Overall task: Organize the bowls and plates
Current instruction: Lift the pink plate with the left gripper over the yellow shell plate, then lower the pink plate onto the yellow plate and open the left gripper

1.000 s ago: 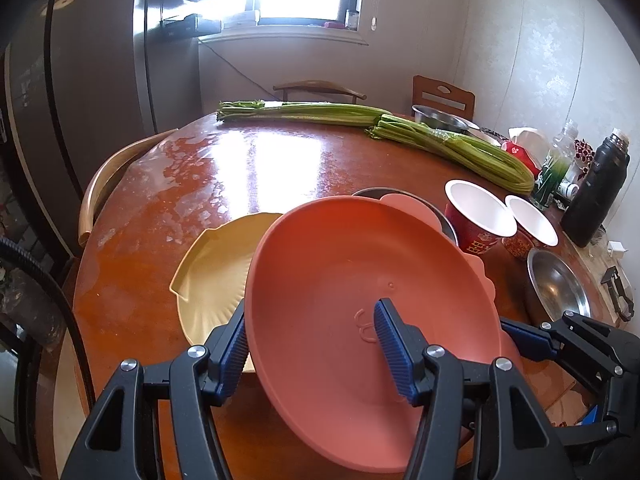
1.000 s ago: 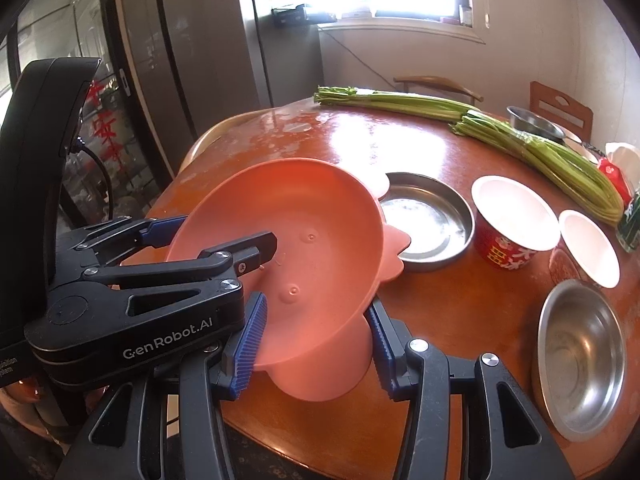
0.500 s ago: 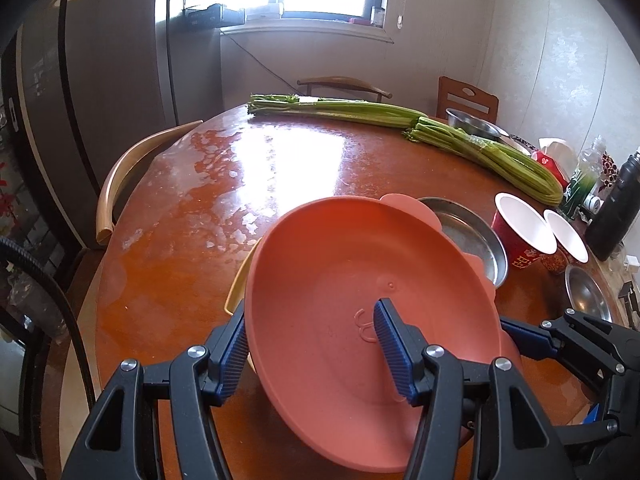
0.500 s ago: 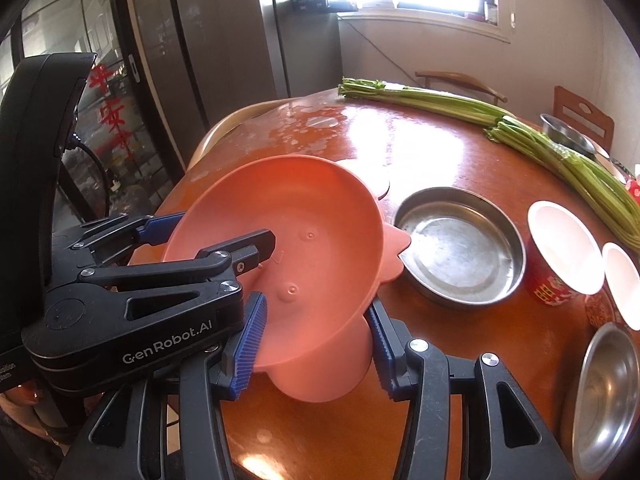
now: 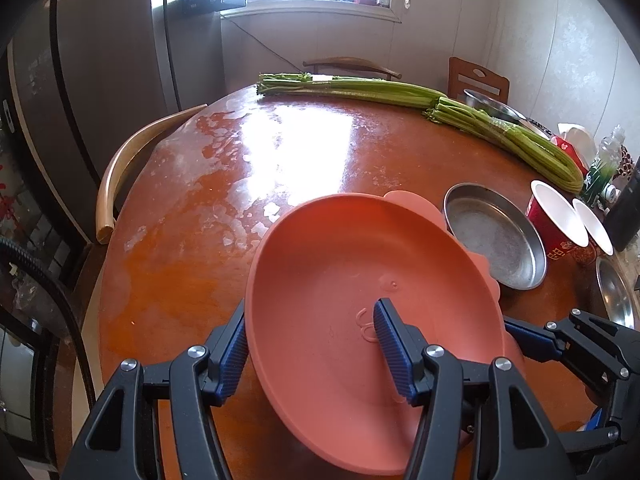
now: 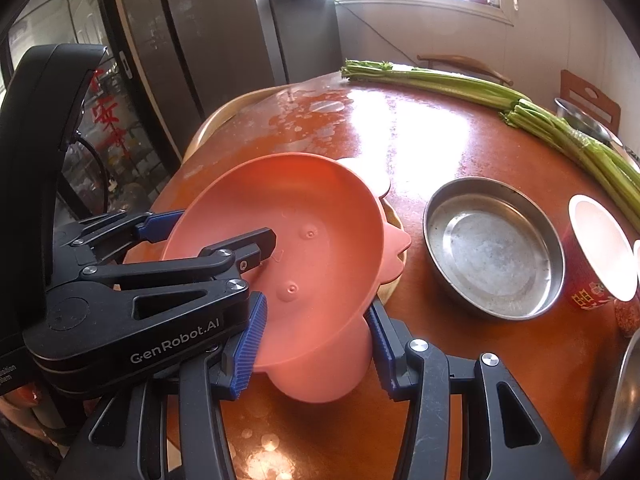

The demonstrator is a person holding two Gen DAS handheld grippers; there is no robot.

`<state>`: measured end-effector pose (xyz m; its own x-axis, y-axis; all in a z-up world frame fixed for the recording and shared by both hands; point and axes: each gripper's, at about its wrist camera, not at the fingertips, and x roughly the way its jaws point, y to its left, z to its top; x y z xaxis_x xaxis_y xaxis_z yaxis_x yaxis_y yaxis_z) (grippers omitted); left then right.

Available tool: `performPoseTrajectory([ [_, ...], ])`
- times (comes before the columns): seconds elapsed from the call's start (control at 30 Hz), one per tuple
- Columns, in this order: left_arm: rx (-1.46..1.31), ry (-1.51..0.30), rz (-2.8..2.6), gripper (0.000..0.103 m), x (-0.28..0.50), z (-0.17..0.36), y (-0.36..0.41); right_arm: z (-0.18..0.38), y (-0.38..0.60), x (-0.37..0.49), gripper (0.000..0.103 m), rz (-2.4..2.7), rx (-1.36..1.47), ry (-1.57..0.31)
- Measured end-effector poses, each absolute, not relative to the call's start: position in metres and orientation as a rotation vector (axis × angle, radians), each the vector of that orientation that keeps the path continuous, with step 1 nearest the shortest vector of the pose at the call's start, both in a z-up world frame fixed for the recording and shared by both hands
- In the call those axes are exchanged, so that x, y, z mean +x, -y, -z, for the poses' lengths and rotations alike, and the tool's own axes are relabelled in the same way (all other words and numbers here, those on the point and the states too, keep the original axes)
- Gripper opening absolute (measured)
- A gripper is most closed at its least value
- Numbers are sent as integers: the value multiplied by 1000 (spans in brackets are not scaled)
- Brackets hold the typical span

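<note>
An orange plastic plate (image 5: 344, 300) with ear-shaped tabs is tilted above the round wooden table (image 5: 192, 240). My left gripper (image 5: 312, 344) is shut on its near rim, one finger inside the dish and one outside. My right gripper (image 6: 314, 340) is shut on a tab (image 6: 320, 376) of the same plate (image 6: 304, 232) at its right edge. A sliver of a yellow plate (image 6: 394, 276) shows under the orange one. A steel round pan (image 5: 494, 236) lies on the table just to the right; it also shows in the right wrist view (image 6: 494, 246).
Two red paper cups (image 5: 558, 216) and a steel bowl (image 5: 616, 292) stand at the right. Long celery bunches (image 5: 420, 100) lie across the far side. A curved chair back (image 5: 132, 160) sits at the table's left edge. A fridge (image 5: 80, 80) stands left.
Both grippers have carried the orange plate to the left, over the yellow plate, which is now almost hidden beneath it. The steel pan and cups have shifted right in view.
</note>
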<state>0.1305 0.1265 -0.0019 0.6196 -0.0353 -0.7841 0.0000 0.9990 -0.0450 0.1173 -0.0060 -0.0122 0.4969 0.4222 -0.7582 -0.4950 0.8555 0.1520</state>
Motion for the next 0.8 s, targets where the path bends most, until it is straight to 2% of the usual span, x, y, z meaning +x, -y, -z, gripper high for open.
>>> performPoseTrajectory([
  [0.8,-63,-919,15,60,146,8,-135,10,4,119,52,-556,-99,-888],
])
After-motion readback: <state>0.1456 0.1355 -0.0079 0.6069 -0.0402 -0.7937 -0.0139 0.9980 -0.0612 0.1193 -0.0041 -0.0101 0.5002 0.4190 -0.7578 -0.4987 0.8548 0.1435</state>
